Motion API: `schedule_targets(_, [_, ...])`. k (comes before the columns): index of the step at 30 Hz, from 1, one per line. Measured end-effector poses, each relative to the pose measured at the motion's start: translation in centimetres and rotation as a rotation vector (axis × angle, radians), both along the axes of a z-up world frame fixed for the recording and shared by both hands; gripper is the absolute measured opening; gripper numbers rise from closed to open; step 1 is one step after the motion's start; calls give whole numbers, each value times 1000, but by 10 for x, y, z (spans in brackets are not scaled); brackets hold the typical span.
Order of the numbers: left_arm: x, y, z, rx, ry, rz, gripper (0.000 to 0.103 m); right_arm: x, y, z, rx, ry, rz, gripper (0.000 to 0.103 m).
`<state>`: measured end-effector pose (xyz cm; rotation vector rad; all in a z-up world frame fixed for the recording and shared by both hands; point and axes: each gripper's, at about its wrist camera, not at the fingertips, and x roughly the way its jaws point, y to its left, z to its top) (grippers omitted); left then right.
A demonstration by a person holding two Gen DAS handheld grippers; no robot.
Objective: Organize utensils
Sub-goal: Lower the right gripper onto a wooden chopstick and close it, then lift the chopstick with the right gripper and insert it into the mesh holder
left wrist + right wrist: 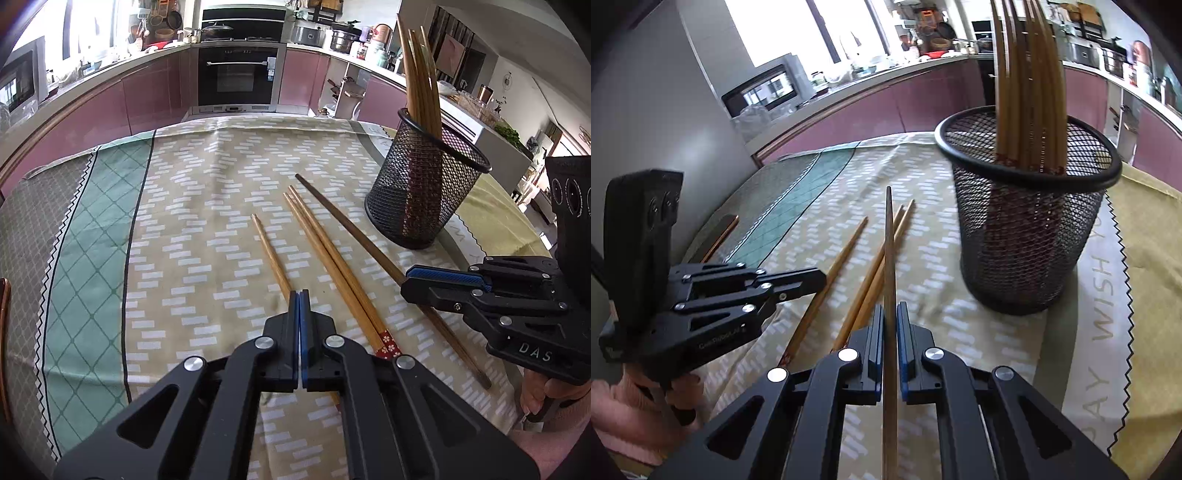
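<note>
A black mesh holder [421,184] [1027,221] stands on the patterned tablecloth with several light wooden chopsticks [421,85] [1027,81] upright in it. Four chopsticks lie on the cloth: a single light one [269,254] [834,269], a pair [325,258] [875,273], and a dark one [343,221] [889,258]. My left gripper [299,293] is shut and empty, its tips over the single chopstick. My right gripper [889,306] straddles the dark chopstick with narrow gaps either side; it also shows in the left wrist view [410,280].
The table's cloth [207,177] has a green and grey band at the left. A yellow cloth [1152,240] lies right of the holder. Kitchen counters, an oven [240,74] and a microwave [764,88] stand beyond the table's far edge.
</note>
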<state>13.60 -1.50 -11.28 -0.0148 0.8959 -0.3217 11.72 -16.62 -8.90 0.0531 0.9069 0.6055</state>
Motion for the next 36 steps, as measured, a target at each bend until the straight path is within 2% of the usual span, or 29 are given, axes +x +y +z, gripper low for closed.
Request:
schedule_targets(2, [0, 0, -2, 5, 13, 1, 14, -1, 1, -1, -5, 6, 9, 6])
schedule_targets(4, [0, -1, -5, 12, 23, -4, 21, -2, 4, -2, -9, 8, 17, 6])
schedule_targets(7, [0, -3, -5, 26, 16, -9, 21, -2, 6, -4, -21, 10, 31, 6])
schedule_targets(11, [1, -6, -6, 41, 10, -6, 14, -1, 7, -7, -39, 18, 39, 6])
schedule_targets(19, [3, -5, -4, 23, 8, 11, 8, 5, 16, -10, -73, 13, 39, 8])
schedule_targets(31, [-7, -9, 4, -12, -1, -43, 7, 0, 0, -6, -25, 12, 21, 6])
schedule_targets(36, [-5, -15, -1, 0, 12, -59, 7, 0, -3, -7, -17, 19, 20, 6])
